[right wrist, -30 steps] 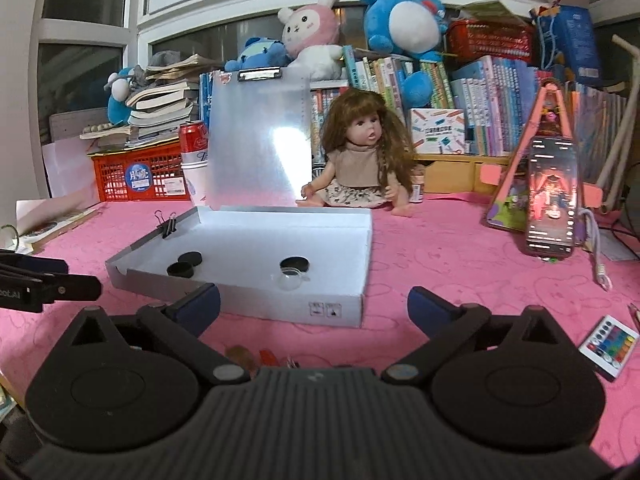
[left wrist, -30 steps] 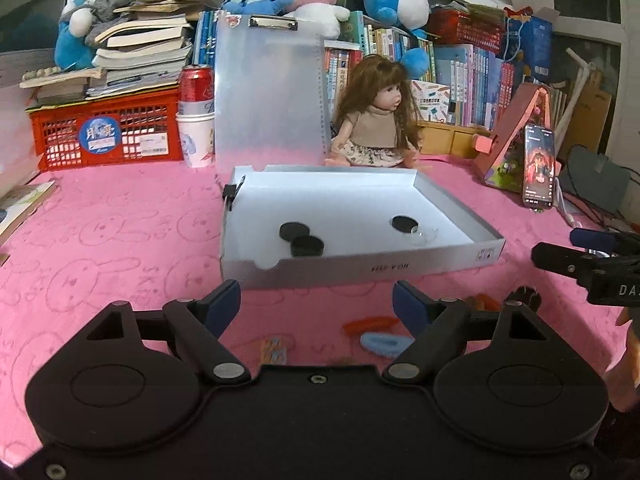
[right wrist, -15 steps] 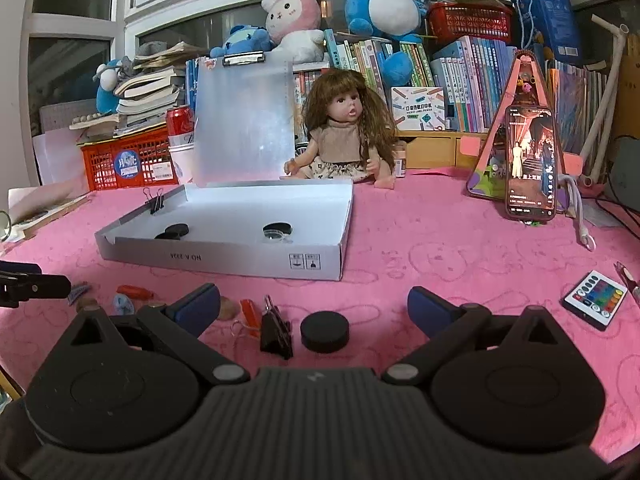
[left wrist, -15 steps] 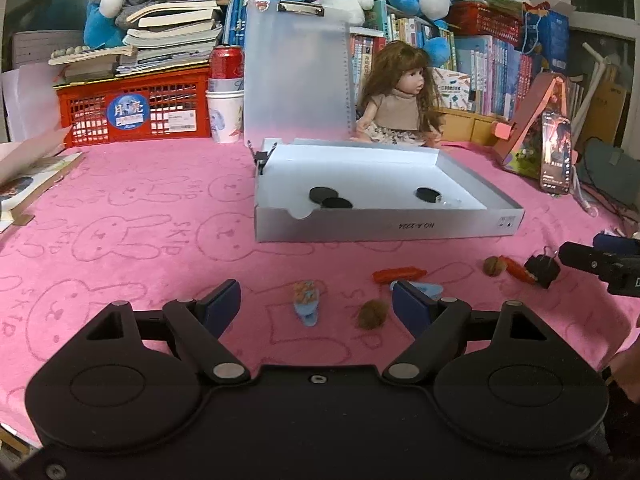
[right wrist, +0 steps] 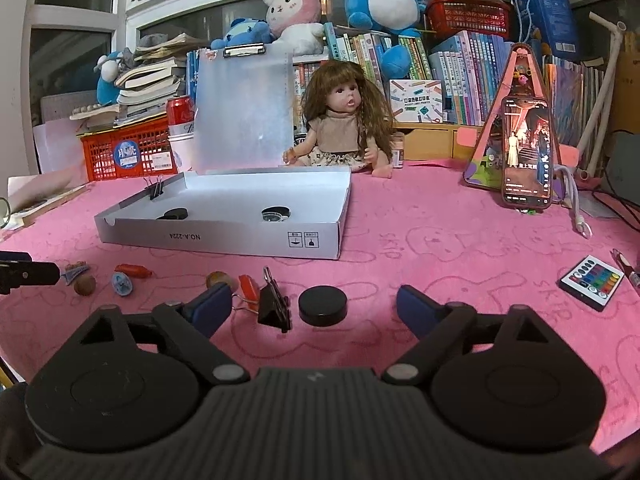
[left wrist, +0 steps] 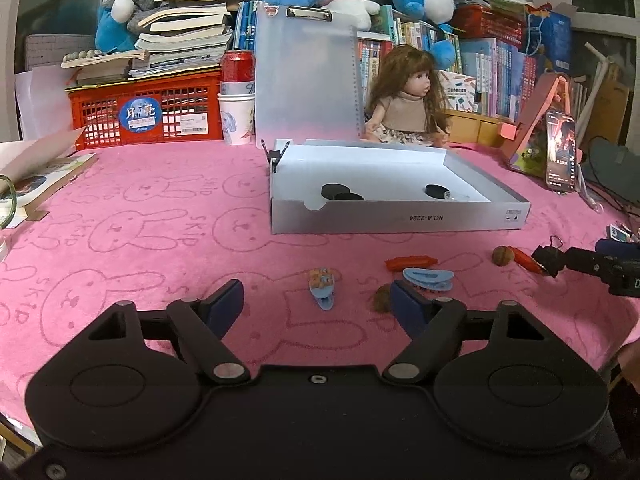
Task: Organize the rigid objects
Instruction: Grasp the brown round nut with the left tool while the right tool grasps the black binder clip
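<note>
Both grippers have drawn back from the shallow white cardboard box (right wrist: 224, 229), and now the right gripper (right wrist: 314, 306), jaws apart and empty, has the round black cap (right wrist: 322, 305) lying on the pink worktop (right wrist: 440, 248) right between its fingertips, nearer than the left gripper (left wrist: 316, 300), also apart.

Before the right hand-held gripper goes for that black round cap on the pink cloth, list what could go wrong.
1. The black binder clip stands close beside the black round cap; the open right hand-held gripper may catch both.
2. The cap is low and flat, so the fingers could slide over it or snag the pink bunny-print cloth.
3. The white cardboard tray has a raised front wall; a low carry could hit it.
</note>
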Tool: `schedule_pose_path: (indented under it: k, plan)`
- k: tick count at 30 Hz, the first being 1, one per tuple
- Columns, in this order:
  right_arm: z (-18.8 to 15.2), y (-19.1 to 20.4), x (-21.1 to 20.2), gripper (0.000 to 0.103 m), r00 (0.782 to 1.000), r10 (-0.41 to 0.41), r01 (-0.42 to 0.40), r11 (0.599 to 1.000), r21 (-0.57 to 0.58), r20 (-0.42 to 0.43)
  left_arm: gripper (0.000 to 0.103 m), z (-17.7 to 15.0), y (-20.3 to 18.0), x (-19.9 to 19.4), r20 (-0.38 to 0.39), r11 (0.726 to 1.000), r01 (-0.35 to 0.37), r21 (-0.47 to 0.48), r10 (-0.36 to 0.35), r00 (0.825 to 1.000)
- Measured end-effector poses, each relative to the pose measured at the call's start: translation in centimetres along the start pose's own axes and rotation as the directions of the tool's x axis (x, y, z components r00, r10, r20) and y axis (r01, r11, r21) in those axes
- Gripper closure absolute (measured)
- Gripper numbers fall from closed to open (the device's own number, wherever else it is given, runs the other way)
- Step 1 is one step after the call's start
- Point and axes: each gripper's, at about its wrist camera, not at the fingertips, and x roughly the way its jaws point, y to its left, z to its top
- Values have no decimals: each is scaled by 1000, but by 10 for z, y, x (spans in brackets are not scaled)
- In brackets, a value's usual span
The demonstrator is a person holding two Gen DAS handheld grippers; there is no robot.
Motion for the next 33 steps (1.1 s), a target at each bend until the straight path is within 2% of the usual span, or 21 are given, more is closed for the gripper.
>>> schedule_pose_path:
  k: [3,9,11,16,20,29,33]
  plan:
    - [1,-1,-1,18,1000,-8,7,1000,7,9,36,0,1,-1,-8,1000,10,-13,-10,1000]
    - [0,7,-1,38,999,46,-46,999,-12,-5,62,0,2,-4,-25,998,46,-36,-47,999]
    - [-1,13,0,42,998,68,-68,997,-28,-18,72,0,0,-5,-38,996,71,-48,-73,997]
    - [-4,24,9,42,995,86,-88,994,-59,-43,72,0,-11,-4,-43,991,130,-25,-131,990]
    - [-3,27,17,42,995,90,-92,995,-48,-49,72,0,-22,5,-32,992,124,3,-124,992]
    - [-1,41,23,42,997,76,-80,982,-170,-33,72,3,-32,24,-35,991,131,15,-131,991]
    - [-1,44,24,49,997,66,-71,976,-207,-31,72,2,-34,28,-42,991,132,23,-131,991]
